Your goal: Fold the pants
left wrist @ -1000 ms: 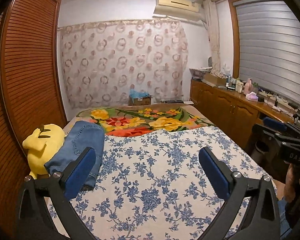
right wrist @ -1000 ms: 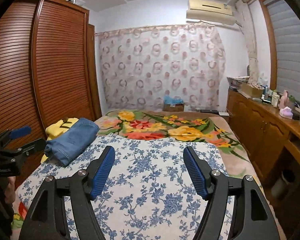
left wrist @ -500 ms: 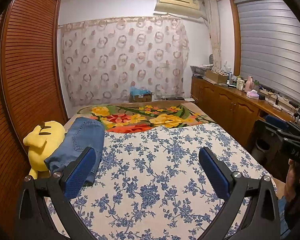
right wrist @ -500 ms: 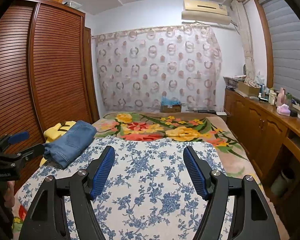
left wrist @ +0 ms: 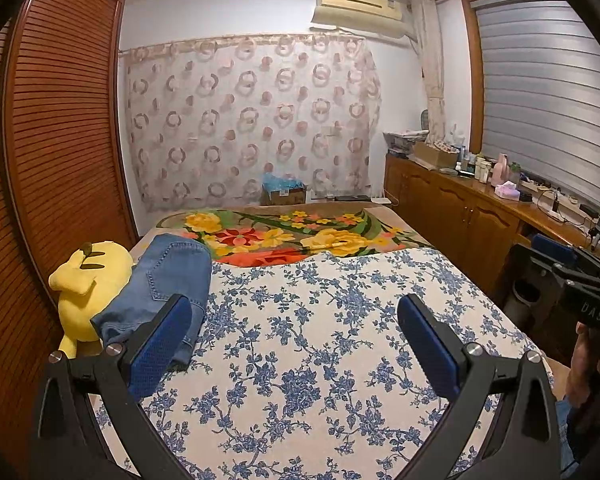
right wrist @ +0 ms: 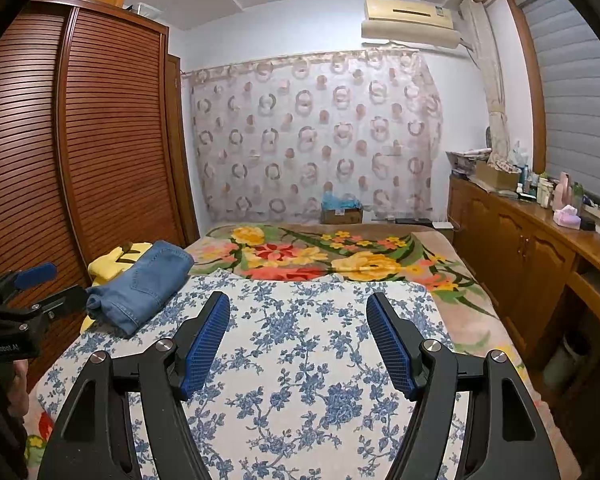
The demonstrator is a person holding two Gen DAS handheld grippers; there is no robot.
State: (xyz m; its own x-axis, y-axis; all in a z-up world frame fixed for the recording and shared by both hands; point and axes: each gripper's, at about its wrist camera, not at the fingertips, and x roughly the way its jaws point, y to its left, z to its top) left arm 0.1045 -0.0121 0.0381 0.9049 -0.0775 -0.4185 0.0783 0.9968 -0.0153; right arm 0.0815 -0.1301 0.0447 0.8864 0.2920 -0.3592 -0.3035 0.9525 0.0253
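While the left gripper and right gripper hover spread empty, folded jeans at ten o'clock half-hide a yellow plush on the floral bed.

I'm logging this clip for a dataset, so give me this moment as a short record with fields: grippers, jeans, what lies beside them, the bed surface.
left gripper: open, holding nothing, above the bedspread
right gripper: open, holding nothing, above the bedspread
jeans: blue denim, folded into a compact bundle, at the bed's left edge
yellow plush toy: beside the jeans, on the wardrobe side, touching them
bedspread: white with blue flowers, covering the near part of the bed
floral blanket: colourful, on the far part of the bed
task state: jeans look already folded
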